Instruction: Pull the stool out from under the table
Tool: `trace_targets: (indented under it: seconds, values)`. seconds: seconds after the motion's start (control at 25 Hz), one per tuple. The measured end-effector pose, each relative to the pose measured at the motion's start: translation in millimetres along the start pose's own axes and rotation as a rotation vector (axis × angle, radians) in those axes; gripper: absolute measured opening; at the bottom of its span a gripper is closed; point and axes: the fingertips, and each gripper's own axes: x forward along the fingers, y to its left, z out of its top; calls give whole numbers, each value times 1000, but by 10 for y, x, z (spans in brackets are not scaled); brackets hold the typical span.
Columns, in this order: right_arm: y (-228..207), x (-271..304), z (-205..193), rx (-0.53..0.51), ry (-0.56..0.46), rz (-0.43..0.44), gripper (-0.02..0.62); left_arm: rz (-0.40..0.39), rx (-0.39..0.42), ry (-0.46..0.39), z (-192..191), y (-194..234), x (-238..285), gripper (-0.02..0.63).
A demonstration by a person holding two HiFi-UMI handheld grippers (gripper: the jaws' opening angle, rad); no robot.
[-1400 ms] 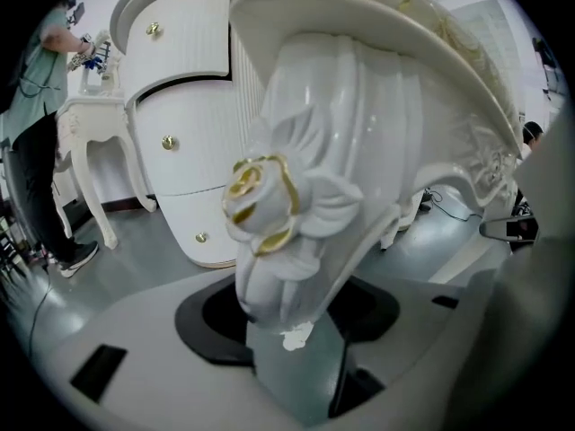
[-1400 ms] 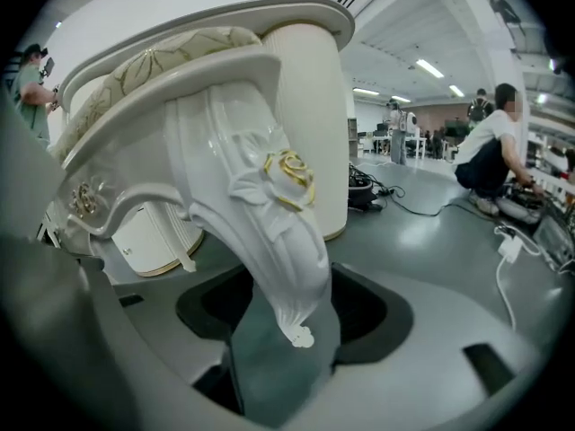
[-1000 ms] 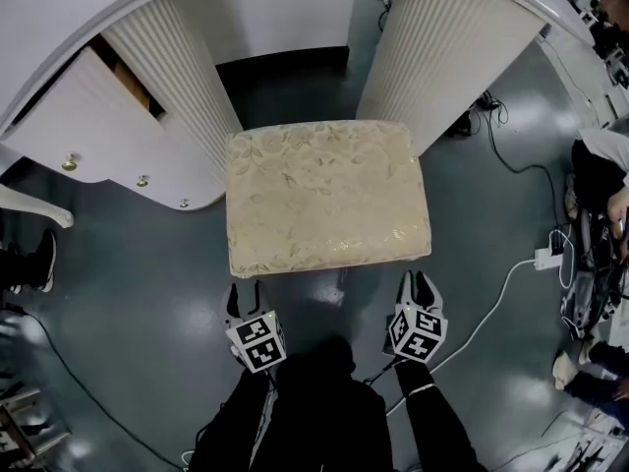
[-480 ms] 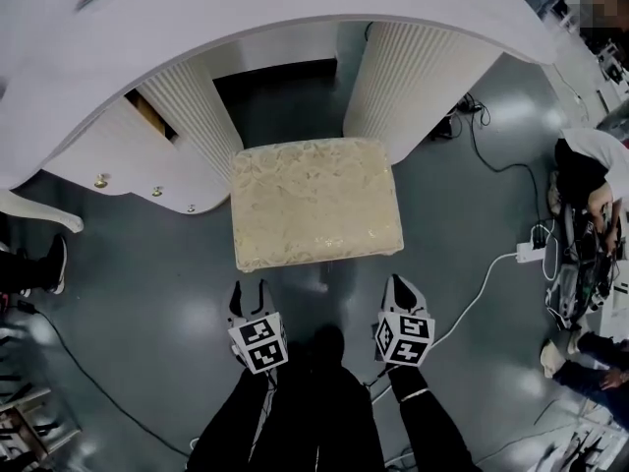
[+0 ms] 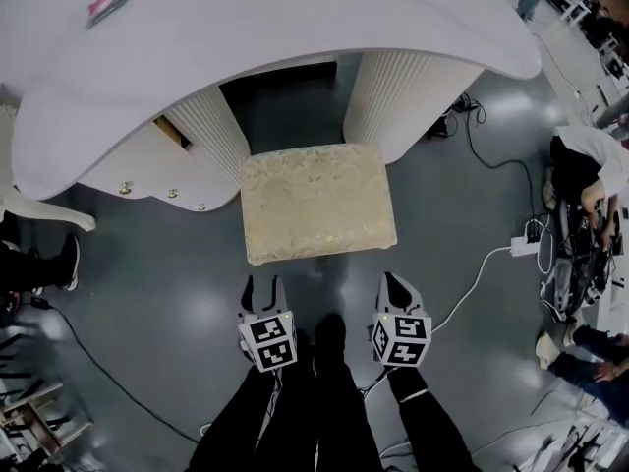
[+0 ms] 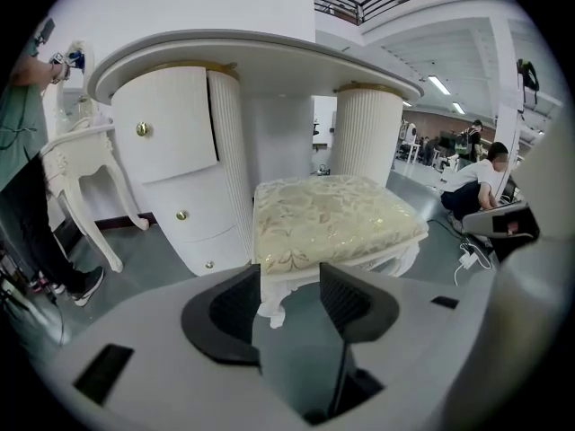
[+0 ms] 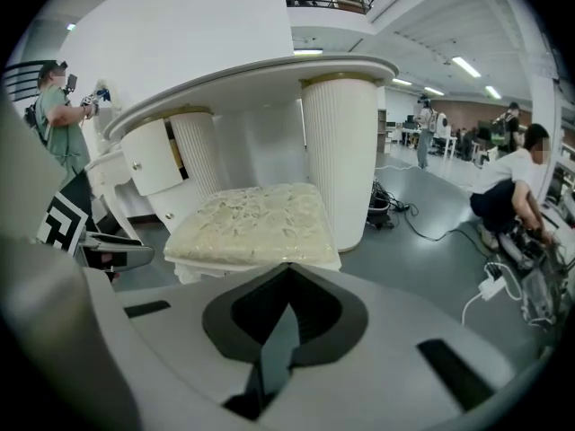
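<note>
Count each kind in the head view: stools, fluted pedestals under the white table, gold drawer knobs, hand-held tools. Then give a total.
Stool: 1
Fluted pedestals: 2
Gold knobs: 3
Tools, left tool and right tool: 2
Total: 8

A white power strip (image 5: 524,248) lies on the glossy grey floor (image 5: 157,298), with its white cable (image 5: 472,285) curling away from it. Just beside the strip crouches a person in a white top (image 5: 590,150). A black cable (image 5: 484,144) snakes near the strip, and a black shoe (image 5: 69,262) stands well apart from it.
</note>
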Motion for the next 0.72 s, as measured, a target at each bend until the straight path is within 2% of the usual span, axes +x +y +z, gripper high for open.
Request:
trace_targets:
  seconds: [0.44, 0.72]
  values:
    - [405, -526, 548, -20, -19, 45, 5, -91, 10, -29, 679, -141, -528, 224]
    - [643, -763, 854, 15, -31, 71, 5, -107, 13, -48, 1049, -86, -837, 224]
